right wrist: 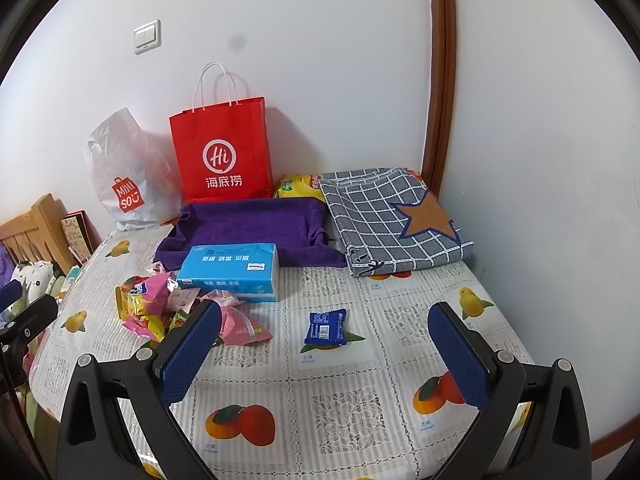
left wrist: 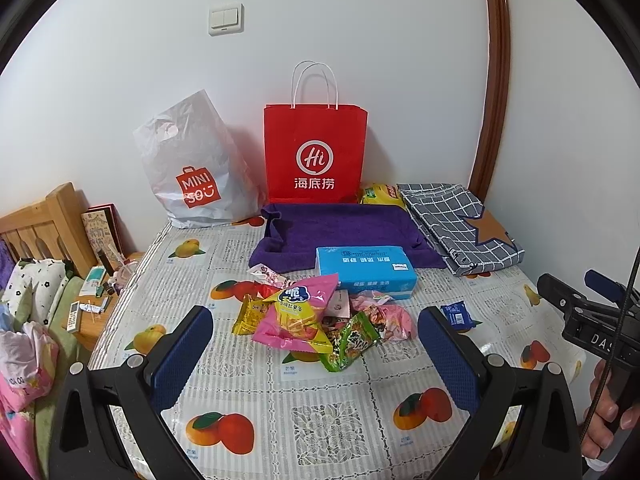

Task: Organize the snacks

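We hold our left gripper [left wrist: 316, 340] wide open and empty above a table [left wrist: 328, 412] covered in a fruit-print cloth, its blue-padded fingers [left wrist: 188, 344] framing a loose pile of snacks [left wrist: 312, 320]. On top of the pile lies a pink and yellow chip bag [left wrist: 300, 312], with a green packet [left wrist: 352, 344] at its near right corner and a yellow packet [left wrist: 250, 314] to its left. Our right gripper [right wrist: 324, 350] is likewise spread wide and grips nothing; between its fingers, on the cloth, lies a small blue snack packet [right wrist: 325, 327], apart from the pile and to its right. From the left wrist camera the right gripper shows at the far right edge, with our hand [left wrist: 608, 412] on its handle.

Just behind the pile sits a blue tissue pack [left wrist: 366, 274], its far side resting on a purple towel [left wrist: 340, 232]. A grey checked cloth with an orange star [right wrist: 392, 220] lies folded to the right of the towel. Against the wall stand a red paper bag [left wrist: 316, 156] with white handles and, to its left, a white Miniso plastic bag [left wrist: 196, 168]. A yellow packet [right wrist: 298, 186] is wedged between the red bag and the checked cloth. A wooden bed frame [left wrist: 40, 220] shows to the left of the table.
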A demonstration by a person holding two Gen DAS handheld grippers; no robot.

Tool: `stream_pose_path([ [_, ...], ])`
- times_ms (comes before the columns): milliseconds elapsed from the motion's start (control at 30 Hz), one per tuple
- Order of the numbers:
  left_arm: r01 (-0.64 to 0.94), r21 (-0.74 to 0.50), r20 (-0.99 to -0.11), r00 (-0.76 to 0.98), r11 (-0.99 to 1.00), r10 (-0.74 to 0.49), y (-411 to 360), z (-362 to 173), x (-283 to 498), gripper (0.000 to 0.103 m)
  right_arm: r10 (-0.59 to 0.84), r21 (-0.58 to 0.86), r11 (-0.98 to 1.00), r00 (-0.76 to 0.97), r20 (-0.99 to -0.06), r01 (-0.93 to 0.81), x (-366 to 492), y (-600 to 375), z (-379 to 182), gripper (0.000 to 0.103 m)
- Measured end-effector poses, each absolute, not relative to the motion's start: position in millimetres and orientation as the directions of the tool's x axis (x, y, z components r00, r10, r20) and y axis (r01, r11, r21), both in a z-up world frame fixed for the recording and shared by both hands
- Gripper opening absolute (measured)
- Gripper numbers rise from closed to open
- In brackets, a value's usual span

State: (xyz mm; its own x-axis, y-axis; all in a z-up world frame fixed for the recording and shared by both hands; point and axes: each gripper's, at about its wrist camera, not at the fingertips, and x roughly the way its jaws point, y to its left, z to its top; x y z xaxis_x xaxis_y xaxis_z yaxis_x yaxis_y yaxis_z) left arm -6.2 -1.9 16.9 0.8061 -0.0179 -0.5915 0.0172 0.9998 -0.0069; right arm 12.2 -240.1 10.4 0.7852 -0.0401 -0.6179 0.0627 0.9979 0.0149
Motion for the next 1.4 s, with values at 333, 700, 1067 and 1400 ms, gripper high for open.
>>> stream_pose_path([
  [333,0.019,-0.009,-0.591,0.806,1.0,-0.02,-1.0,16.7,-6.3,0.103,-0.039,0.023,0.997,0.788,-0.614,0.067,9.6,-242.0,9.4,0.102],
  [700,0.019,-0.01,-0.589,0.808,1.0,-0.022,-1.1,17.4,-7.4,0.103,-0.034,0.029,0.997,0.796,-0.604,0.065,4.4,-242.3,11.4,0.102],
  [1067,0.027,-0.025,-0.581,0.813,0.999,-0.036,-2.4,17.6,-6.8,0.103,-0.027,0.028,0.998,0.799,-0.6,0.056,5.2,-241.5,10.0,0.102],
  [1400,0.014,-0.051,-0.603,0.797,0.999,-0.042,6.7,-6.6,14.5,0.102,-0.047,0.006,0.998,0.793,-0.607,0.064,26.8,-247.4,-16.0,0.102],
])
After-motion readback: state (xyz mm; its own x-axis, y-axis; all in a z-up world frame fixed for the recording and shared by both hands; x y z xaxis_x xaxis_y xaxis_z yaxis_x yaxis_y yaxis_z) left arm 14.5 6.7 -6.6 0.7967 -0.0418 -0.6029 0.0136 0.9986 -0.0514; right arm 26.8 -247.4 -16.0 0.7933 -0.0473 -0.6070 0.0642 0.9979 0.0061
